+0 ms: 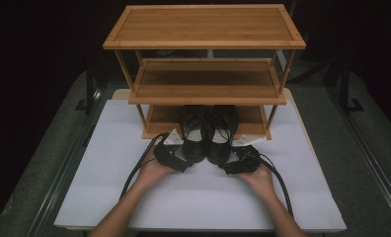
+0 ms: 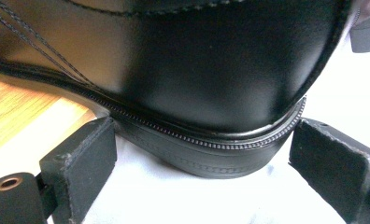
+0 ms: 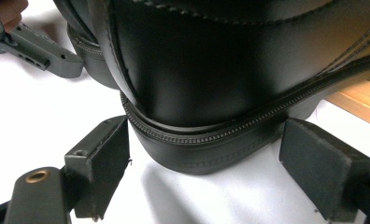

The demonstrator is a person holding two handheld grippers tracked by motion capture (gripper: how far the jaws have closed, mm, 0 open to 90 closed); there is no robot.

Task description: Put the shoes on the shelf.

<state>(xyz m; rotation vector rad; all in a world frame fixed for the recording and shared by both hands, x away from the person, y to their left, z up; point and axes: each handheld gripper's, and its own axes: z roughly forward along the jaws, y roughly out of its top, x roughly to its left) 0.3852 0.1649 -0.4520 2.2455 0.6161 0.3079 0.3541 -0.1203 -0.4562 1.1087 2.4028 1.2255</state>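
Observation:
A pair of black leather lace-up shoes stands side by side, toes on the bottom shelf (image 1: 160,117) of a bamboo rack, heels on the white board (image 1: 198,197). My left gripper (image 1: 186,162) sits behind the left shoe (image 1: 194,134). In the left gripper view its jaws (image 2: 202,156) flank that shoe's heel (image 2: 211,70), the pads close beside the sole without pressing on it. My right gripper (image 1: 229,165) is behind the right shoe (image 1: 222,134). Its jaws (image 3: 204,161) likewise stand either side of the heel (image 3: 206,74), open.
The three-tier bamboo rack (image 1: 203,24) stands at the far side of the board; its top and middle shelves (image 1: 206,79) hold nothing. Black cables (image 1: 282,187) trail back from both grippers. The left gripper (image 3: 33,42) shows at the upper left of the right gripper view.

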